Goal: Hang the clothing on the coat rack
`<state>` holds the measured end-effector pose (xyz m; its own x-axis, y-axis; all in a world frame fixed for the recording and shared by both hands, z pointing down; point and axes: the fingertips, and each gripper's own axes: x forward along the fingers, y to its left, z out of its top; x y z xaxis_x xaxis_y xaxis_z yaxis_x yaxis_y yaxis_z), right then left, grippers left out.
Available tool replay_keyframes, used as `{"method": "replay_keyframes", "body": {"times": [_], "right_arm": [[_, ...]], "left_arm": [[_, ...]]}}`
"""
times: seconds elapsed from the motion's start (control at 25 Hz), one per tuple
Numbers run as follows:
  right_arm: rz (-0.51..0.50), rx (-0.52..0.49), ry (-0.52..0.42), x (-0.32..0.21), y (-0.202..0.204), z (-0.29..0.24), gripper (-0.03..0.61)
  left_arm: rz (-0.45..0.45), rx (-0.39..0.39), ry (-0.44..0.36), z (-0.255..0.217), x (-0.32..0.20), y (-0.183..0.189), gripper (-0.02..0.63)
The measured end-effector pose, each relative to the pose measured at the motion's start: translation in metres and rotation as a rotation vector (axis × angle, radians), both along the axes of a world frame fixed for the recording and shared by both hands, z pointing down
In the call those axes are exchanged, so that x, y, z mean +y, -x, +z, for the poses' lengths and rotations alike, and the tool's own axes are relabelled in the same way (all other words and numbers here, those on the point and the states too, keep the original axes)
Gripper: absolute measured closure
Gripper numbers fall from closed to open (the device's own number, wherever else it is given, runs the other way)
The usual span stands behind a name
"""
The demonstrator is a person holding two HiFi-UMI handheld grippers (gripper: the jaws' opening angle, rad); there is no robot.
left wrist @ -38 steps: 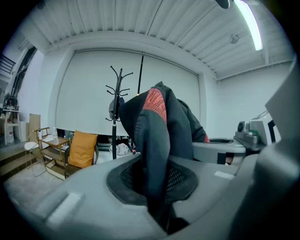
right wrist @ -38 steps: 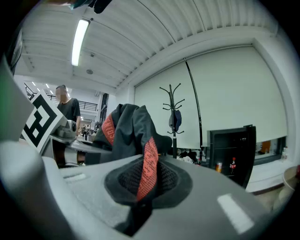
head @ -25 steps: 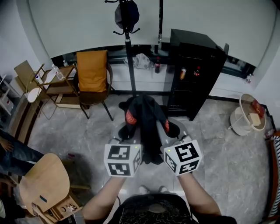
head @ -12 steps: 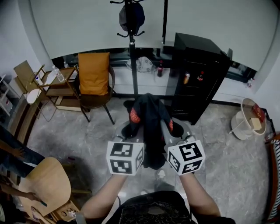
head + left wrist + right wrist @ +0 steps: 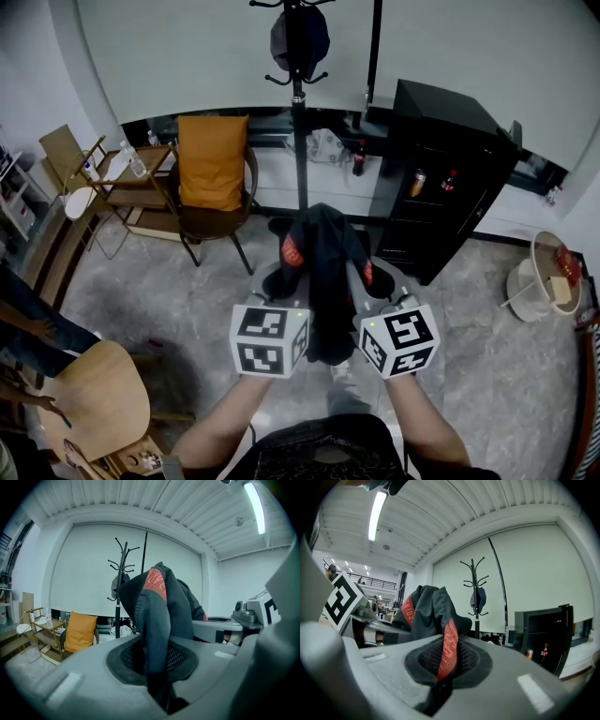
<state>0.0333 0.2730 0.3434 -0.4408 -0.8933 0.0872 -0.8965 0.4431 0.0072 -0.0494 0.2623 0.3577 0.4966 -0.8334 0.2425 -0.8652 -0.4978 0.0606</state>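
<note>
A dark jacket with red patches (image 5: 322, 272) hangs between both grippers, held up in front of me. My left gripper (image 5: 284, 289) is shut on its dark cloth (image 5: 157, 634). My right gripper (image 5: 367, 281) is shut on a fold with a red strip (image 5: 447, 646). The black coat rack (image 5: 298, 103) stands straight ahead by the far wall, beyond the jacket, with a dark bag or cap (image 5: 302, 39) on an upper hook. It also shows in the left gripper view as the coat rack (image 5: 121, 581) and in the right gripper view as the coat rack (image 5: 476, 592).
A chair with an orange cushion (image 5: 211, 169) stands left of the rack, a small wooden side table (image 5: 122, 183) further left. A black cabinet (image 5: 445, 178) stands right of the rack. A light wooden chair (image 5: 89, 403) is near left, a round basket (image 5: 548, 277) at right. A second pole (image 5: 373, 56) rises beside the rack.
The view has moved closer to the coat rack, which shifted right and down in the head view. Both grippers keep hold of the jacket in the same pose.
</note>
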Motion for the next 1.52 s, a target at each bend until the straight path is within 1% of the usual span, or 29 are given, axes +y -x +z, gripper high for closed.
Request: {"method": "replay_keyframes", "body": {"times": [0.36,0.64,0.8,1.16,1.52], "right_arm": [[-0.05,-0.008,-0.006,-0.082,-0.021,0.002,0.561],[-0.11,0.011,-0.037,-0.138,-0.037,-0.001,0.563],[-0.118,0.024,-0.033,-0.167,-0.049,-0.001,0.563],[-0.147,0.025,-0.012,-0.217,-0.074,0.003,0.563],[-0.173,0.027,0.007,-0.248,-0.08,0.012,0.563]], "left_arm": [[-0.043,-0.009,0.003,0.001,-0.08,-0.022,0.566],[-0.071,-0.013,0.005,0.0,-0.137,-0.042,0.566],[-0.075,-0.02,0.005,0.0,-0.164,-0.055,0.566],[-0.106,-0.026,0.019,0.003,-0.21,-0.08,0.566],[-0.128,-0.034,0.041,0.011,-0.237,-0.086,0.566]]}}
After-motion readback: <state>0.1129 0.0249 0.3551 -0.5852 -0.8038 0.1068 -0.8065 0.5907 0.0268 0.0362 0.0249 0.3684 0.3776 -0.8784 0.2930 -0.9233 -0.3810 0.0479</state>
